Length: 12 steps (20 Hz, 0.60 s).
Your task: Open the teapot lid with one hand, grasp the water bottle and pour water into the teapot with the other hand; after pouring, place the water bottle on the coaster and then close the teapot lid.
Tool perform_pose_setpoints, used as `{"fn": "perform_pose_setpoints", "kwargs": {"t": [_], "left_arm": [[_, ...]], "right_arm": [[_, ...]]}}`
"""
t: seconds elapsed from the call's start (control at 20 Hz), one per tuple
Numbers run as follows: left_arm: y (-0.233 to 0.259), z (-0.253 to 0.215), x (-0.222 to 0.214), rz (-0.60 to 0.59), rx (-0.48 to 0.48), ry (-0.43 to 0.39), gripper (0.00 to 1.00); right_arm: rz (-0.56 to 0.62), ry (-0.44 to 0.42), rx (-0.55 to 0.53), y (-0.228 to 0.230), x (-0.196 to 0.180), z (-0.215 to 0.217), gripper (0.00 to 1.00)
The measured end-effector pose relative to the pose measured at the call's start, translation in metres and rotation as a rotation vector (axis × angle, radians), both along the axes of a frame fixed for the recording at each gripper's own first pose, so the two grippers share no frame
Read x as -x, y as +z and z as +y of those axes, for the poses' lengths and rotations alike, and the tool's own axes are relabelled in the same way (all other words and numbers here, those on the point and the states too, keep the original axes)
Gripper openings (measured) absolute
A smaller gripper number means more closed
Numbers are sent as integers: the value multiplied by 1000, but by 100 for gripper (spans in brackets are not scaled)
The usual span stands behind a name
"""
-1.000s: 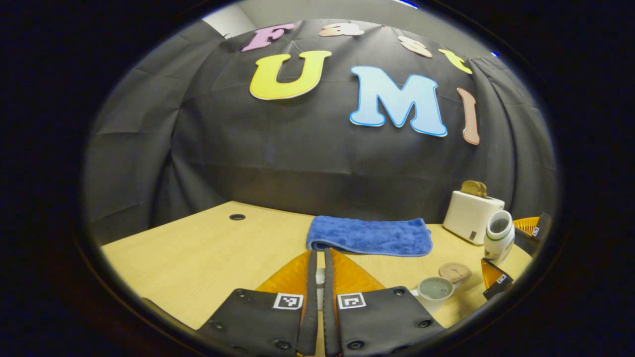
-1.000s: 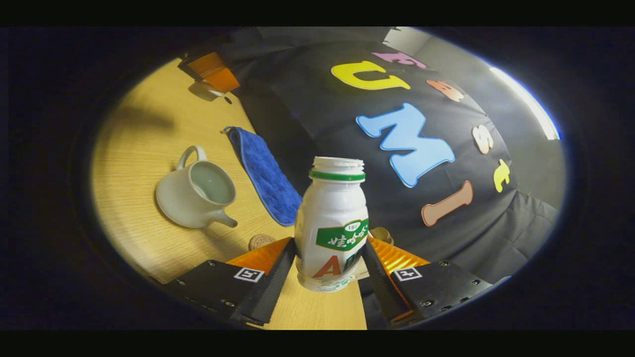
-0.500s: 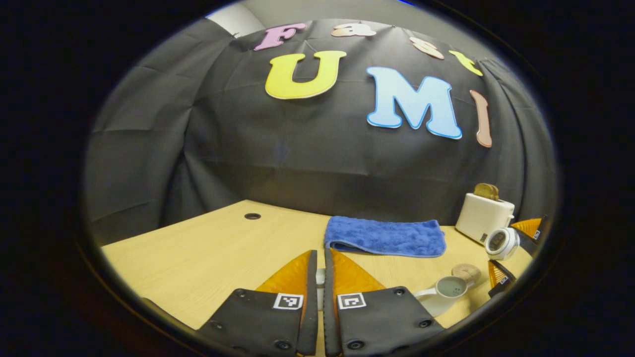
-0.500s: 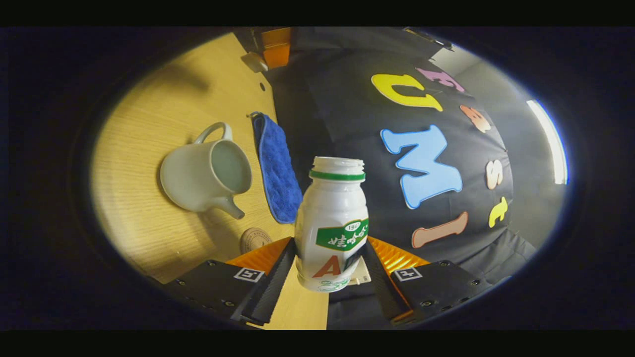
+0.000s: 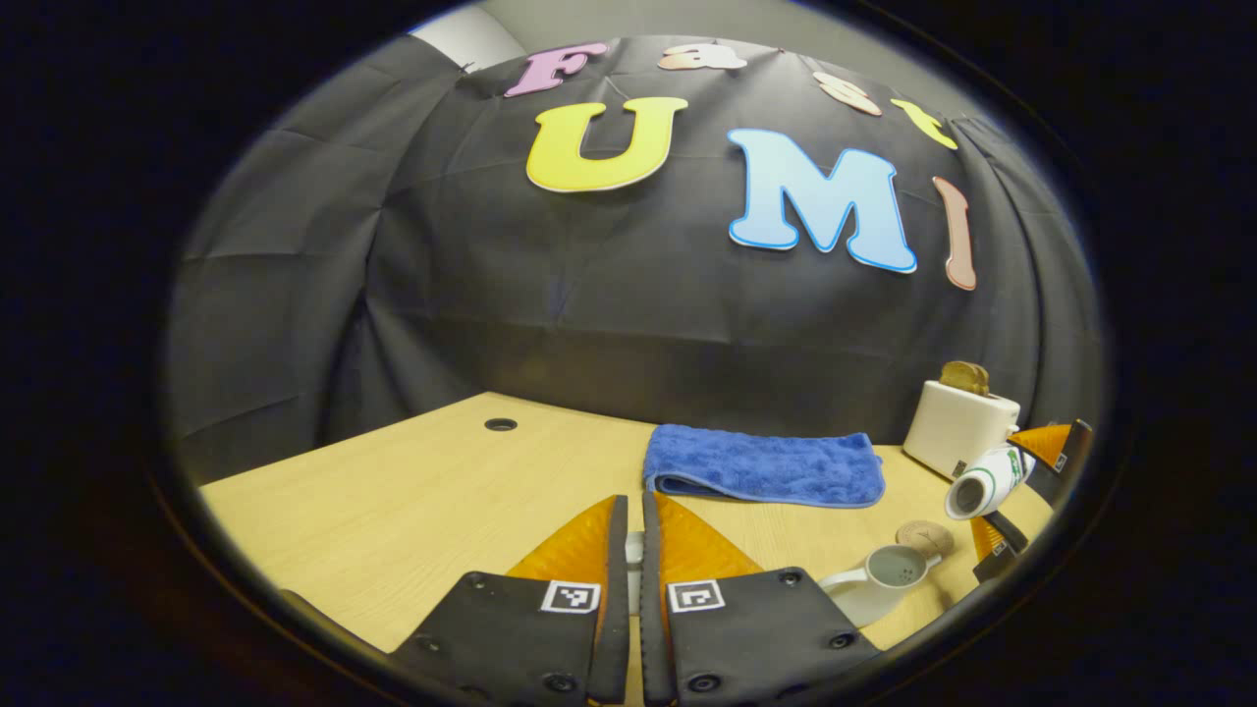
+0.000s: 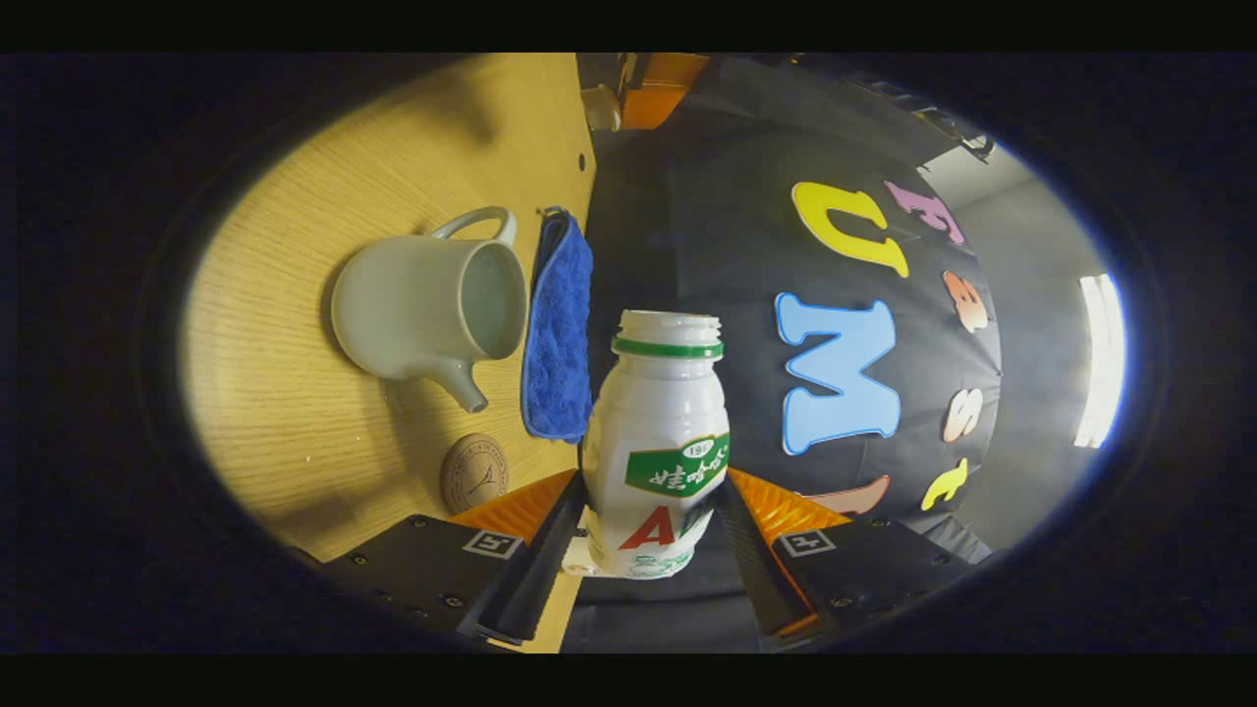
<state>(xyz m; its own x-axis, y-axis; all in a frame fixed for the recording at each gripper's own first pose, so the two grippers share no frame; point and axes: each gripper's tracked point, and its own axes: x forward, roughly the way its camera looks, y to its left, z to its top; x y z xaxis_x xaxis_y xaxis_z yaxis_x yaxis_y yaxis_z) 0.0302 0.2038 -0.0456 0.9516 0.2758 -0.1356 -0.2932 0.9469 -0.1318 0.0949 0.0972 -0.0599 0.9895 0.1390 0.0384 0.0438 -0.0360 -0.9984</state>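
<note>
My right gripper (image 6: 653, 511) is shut on the white water bottle (image 6: 656, 442), which has a green label and an uncapped mouth. In the left gripper view the bottle (image 5: 982, 481) lies tipped almost level, its mouth facing the pale teapot (image 5: 884, 579), a little above and right of it. The teapot (image 6: 432, 299) stands open on the table with its spout toward the round cork coaster (image 6: 474, 472). My left gripper (image 5: 630, 506) is shut on the pale teapot lid (image 5: 634, 560), held off to the teapot's left. The lid (image 6: 601, 106) also shows far off.
A folded blue towel (image 5: 766, 466) lies along the back of the wooden table (image 5: 412, 511). A white toaster (image 5: 957, 427) with bread in it stands at the back right. A cable hole (image 5: 500, 424) sits in the tabletop at the far left.
The right gripper has rolled the bottle over from upright to nearly level, mouth toward the teapot. The left gripper with the lid has drifted only slightly.
</note>
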Motion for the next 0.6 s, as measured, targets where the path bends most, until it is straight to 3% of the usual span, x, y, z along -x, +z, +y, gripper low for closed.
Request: {"fn": "perform_pose_setpoints", "kwargs": {"t": [0.3,0.35,0.55,0.6], "left_arm": [[-1,-1,-1,4,0,-1,11],[-1,-1,-1,4,1,-1,15],[-2,-2,0,8,2,-3,11],[-3,-2,0,9,3,-4,15]], "right_arm": [[-34,28,121,5,1,3,80],[-40,32,136,6,1,4,80],[-62,43,185,9,-1,4,80],[-67,44,196,10,-1,4,79]]}}
